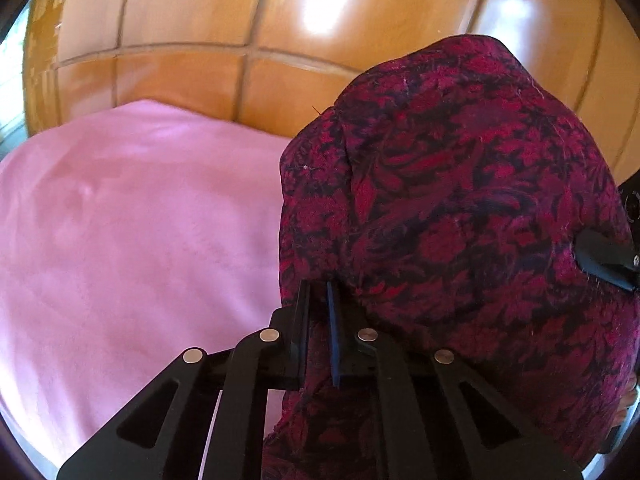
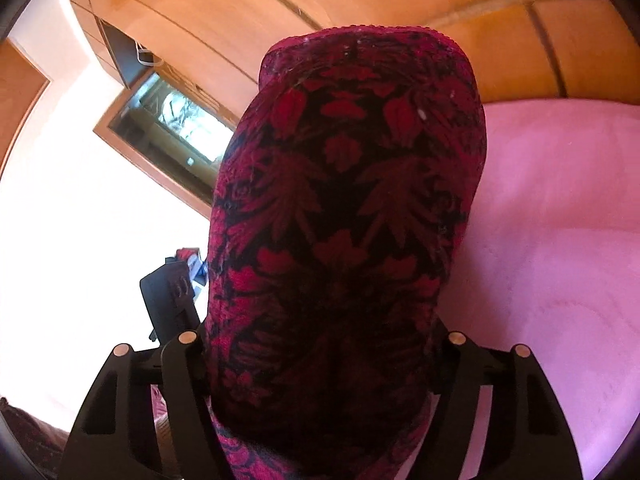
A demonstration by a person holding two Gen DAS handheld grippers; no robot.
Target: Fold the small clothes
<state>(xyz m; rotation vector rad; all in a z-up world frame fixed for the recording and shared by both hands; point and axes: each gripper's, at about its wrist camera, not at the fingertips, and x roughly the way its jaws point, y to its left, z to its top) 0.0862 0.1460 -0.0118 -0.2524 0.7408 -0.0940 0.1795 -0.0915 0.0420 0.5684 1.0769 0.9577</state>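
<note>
Over the pink blanket (image 1: 120,240), seen from the left wrist, the left tongs (image 1: 320,312) are pressed nearly together, pinching an edge of the red-and-black patterned garment (image 1: 460,220), which bulges up to the right, lifted off the blanket; behind stands a glossy wooden paneled wall (image 1: 200,20), and another black tool part (image 1: 608,260) pokes in at the right edge. From the right wrist, the same garment (image 2: 344,220) drapes over the right tongs (image 2: 320,344), hiding their tips, so I cannot tell their state; pink blanket (image 2: 560,240) lies to the right, a wood-framed window (image 2: 168,120) to the left.
</note>
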